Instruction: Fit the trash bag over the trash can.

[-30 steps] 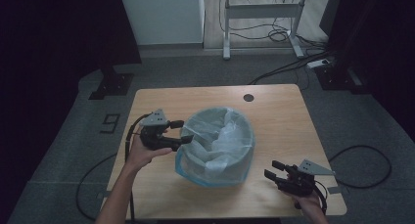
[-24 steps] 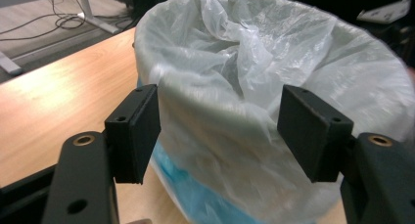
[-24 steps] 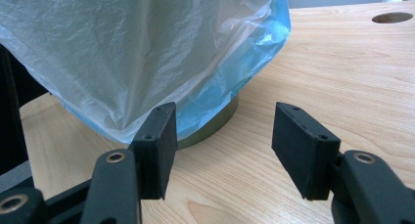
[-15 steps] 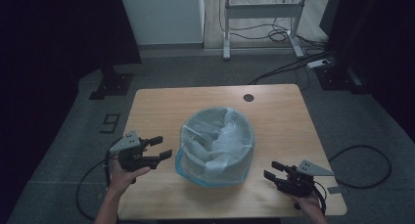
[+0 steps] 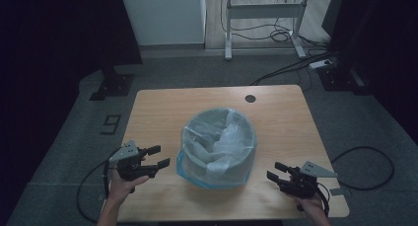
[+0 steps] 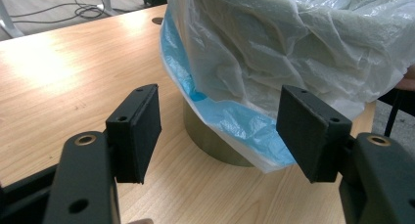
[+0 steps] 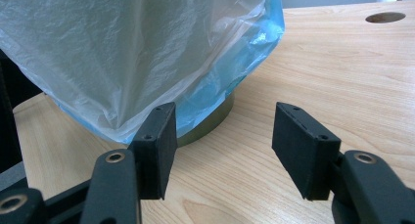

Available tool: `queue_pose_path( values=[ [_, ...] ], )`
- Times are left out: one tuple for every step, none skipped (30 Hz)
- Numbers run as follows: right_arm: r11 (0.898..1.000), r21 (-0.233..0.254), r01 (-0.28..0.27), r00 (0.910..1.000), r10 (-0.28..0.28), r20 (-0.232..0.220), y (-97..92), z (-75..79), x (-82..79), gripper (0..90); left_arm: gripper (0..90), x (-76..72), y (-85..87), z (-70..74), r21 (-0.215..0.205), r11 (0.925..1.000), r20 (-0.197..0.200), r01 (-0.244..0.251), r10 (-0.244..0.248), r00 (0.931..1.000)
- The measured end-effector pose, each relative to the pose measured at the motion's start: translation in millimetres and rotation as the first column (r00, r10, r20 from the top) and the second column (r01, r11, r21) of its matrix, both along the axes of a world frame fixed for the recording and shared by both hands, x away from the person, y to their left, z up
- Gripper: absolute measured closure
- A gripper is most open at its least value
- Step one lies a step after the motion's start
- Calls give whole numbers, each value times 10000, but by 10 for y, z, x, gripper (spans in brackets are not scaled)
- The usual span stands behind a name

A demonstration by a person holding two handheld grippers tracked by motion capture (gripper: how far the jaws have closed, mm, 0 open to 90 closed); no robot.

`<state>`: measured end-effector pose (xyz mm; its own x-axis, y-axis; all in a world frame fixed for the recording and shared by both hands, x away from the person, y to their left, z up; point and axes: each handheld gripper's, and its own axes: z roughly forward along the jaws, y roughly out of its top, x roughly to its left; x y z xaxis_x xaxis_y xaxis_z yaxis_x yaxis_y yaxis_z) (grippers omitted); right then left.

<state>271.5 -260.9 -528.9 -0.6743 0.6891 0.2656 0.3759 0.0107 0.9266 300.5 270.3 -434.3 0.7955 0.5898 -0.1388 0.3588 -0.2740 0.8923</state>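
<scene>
A round bin lined with a crumpled white and blue plastic bag stands in the middle of the wooden table. The bag's loose edge hangs down over the bin's olive wall. My left gripper rests at the table's left front, open and empty, a short way left of the bin. My right gripper sits at the right front, open and empty, pointing at the bin's base. The bag looms close ahead of both pairs of jaws without touching them.
A round cable hole lies in the tabletop at the back right. Cables trail from both grippers off the table's front. On the grey floor beyond stand a white desk frame, a black stand base and loose cables.
My left gripper has let go of the bag's rim and drawn back to the left front of the table, open. The right gripper has stayed in place.
</scene>
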Motion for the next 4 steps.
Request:
queue_pose_path(
  values=[
    [10000, 21, 26, 10000, -26, 8, -5, 1, 2, 416, 327, 3, -10, 0, 21, 10000, -10, 11, -11, 10000],
    [10000, 38, 49, 10000, -49, 11, -11, 1, 5, 416, 327, 7, -15, -1, 49, 10000, -14, 12, -12, 10000],
    [10000, 33, 61, 10000, -61, 0, -14, 0, 7, 413, 327, 9, -20, -5, 77, 10000, -23, -2, 3, 10000],
    [10000, 38, 82, 10000, -82, -3, -17, -3, 13, 413, 327, 11, -23, -12, 65, 10000, -34, -11, 12, 10000]
  ],
)
